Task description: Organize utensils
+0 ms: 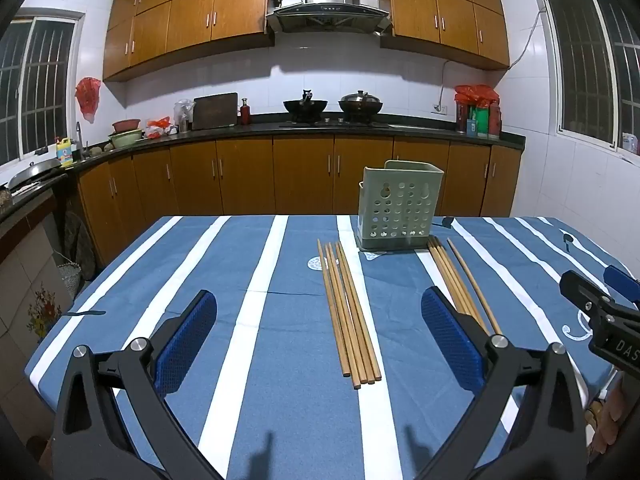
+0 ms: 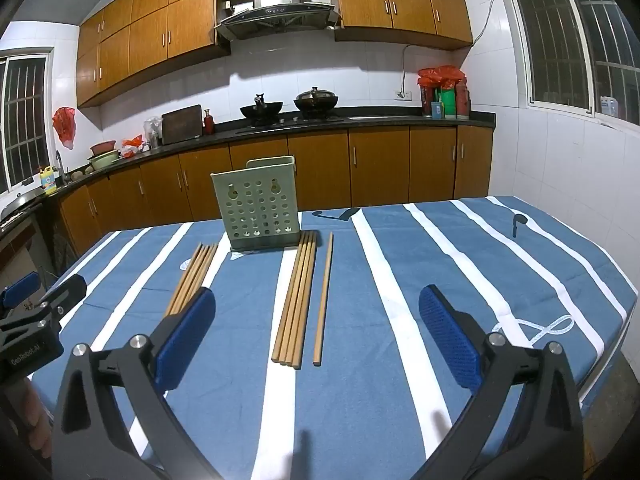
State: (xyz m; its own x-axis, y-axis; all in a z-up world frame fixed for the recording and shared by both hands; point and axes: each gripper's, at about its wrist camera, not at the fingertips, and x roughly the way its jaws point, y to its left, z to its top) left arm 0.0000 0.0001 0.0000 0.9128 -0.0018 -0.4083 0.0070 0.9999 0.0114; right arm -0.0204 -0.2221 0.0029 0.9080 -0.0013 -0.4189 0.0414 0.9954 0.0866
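A green perforated utensil holder (image 1: 400, 210) (image 2: 258, 204) stands upright on the blue striped tablecloth (image 1: 280, 360) (image 2: 380, 360). A left bundle of wooden chopsticks (image 1: 350, 312) (image 2: 194, 274) lies in front of it to the left. A right bundle (image 1: 452, 280) (image 2: 298, 296) lies to the right, with one single chopstick (image 2: 323, 296) beside it. My left gripper (image 1: 320, 344) is open above the table, with the left bundle between its fingers. My right gripper (image 2: 316, 340) is open, with the right bundle between its fingers. Each gripper shows at the edge of the other view.
The table's far edge lies just behind the holder. Wooden kitchen cabinets (image 1: 304, 176), a counter with two woks (image 1: 306, 106) and a range hood stand beyond. Barred windows (image 2: 560, 36) are on both side walls. A tiled wall stands to the right.
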